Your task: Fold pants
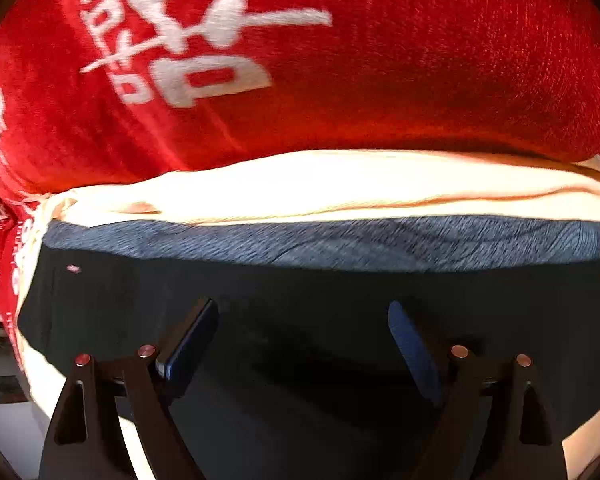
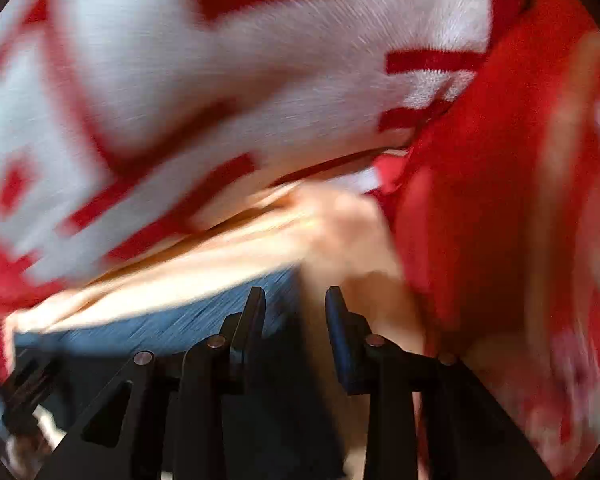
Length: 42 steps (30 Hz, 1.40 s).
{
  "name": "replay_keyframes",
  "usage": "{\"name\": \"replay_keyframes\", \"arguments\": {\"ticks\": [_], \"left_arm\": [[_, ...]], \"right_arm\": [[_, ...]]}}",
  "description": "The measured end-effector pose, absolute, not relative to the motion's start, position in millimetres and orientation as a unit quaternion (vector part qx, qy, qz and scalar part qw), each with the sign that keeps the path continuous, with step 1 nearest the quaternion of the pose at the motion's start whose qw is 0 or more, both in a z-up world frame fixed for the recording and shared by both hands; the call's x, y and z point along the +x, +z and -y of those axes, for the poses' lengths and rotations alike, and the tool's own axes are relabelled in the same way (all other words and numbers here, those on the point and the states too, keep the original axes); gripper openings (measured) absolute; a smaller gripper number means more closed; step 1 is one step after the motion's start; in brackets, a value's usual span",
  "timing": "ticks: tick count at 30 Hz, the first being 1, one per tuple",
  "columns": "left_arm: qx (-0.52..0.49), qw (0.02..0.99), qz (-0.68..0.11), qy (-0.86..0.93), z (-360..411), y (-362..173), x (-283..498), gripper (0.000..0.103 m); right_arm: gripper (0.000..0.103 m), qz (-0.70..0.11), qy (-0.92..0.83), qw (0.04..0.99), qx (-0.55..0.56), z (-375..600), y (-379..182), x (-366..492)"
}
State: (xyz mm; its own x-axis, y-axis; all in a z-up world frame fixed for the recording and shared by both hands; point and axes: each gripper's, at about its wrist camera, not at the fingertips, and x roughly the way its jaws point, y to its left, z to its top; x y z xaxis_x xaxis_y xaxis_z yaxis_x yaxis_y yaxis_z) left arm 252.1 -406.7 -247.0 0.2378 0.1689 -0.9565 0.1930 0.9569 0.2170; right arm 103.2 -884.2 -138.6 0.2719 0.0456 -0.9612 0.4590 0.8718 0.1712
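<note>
The pants [image 1: 300, 304] are black with a blue-grey heathered band [image 1: 340, 240] along their far edge. They lie on a cream sheet [image 1: 320, 188]. My left gripper [image 1: 302, 320] is open just above the black cloth, with nothing between its fingers. In the blurred right wrist view my right gripper [image 2: 294, 300] is open with a narrow gap. It hovers over the edge where the blue-grey band [image 2: 172, 320] and black cloth [image 2: 284, 420] meet the cream sheet [image 2: 332, 232]. It holds nothing.
A red blanket with white lettering [image 1: 300, 60] lies bunched beyond the sheet. In the right wrist view the same red and white blanket [image 2: 220, 80] fills the top and right side. A white floor strip [image 1: 4, 420] shows at lower left.
</note>
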Motion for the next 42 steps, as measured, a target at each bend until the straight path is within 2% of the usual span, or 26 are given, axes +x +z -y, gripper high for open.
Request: {"name": "replay_keyframes", "arguments": {"ticks": [4, 8, 14, 16, 20, 23, 25, 27, 37, 42], "left_arm": [[0.148, 0.771, -0.619, -0.006, 398, -239, 236, 0.088], [0.165, 0.760, -0.629, -0.006, 399, -247, 224, 0.088], [0.172, 0.762, -0.625, -0.002, 403, -252, 222, 0.088], [0.165, 0.761, -0.627, -0.005, 406, -247, 221, 0.088], [0.173, 0.759, -0.628, -0.011, 405, -248, 219, 0.088], [0.163, 0.760, -0.629, -0.016, 404, -251, 217, 0.088], [0.162, 0.758, -0.632, -0.014, 401, -247, 218, 0.088], [0.168, 0.759, -0.629, -0.014, 394, -244, 216, 0.088], [0.128, 0.761, -0.636, 0.014, 311, -218, 192, 0.088], [0.114, 0.763, -0.636, 0.003, 266, -213, 186, 0.088]], "right_arm": [[0.035, -0.578, -0.083, 0.756, 0.295, 857, -128, 38], [0.035, -0.572, -0.107, 0.719, 0.380, 846, -155, -10], [0.035, -0.531, -0.181, 0.709, 0.427, 859, -170, -5], [0.012, -0.522, -0.186, 0.712, 0.432, 862, -167, -3], [0.011, -0.518, -0.162, 0.761, 0.356, 851, -136, 11], [0.023, -0.568, -0.184, 0.723, 0.346, 860, -168, 10], [0.026, -0.554, -0.179, 0.725, 0.367, 865, -169, 4], [0.052, -0.566, -0.209, 0.725, 0.333, 863, -158, -1], [0.053, -0.585, -0.196, 0.732, 0.288, 814, -128, -26], [0.053, -0.590, -0.154, 0.738, 0.289, 729, -142, -8]]}}
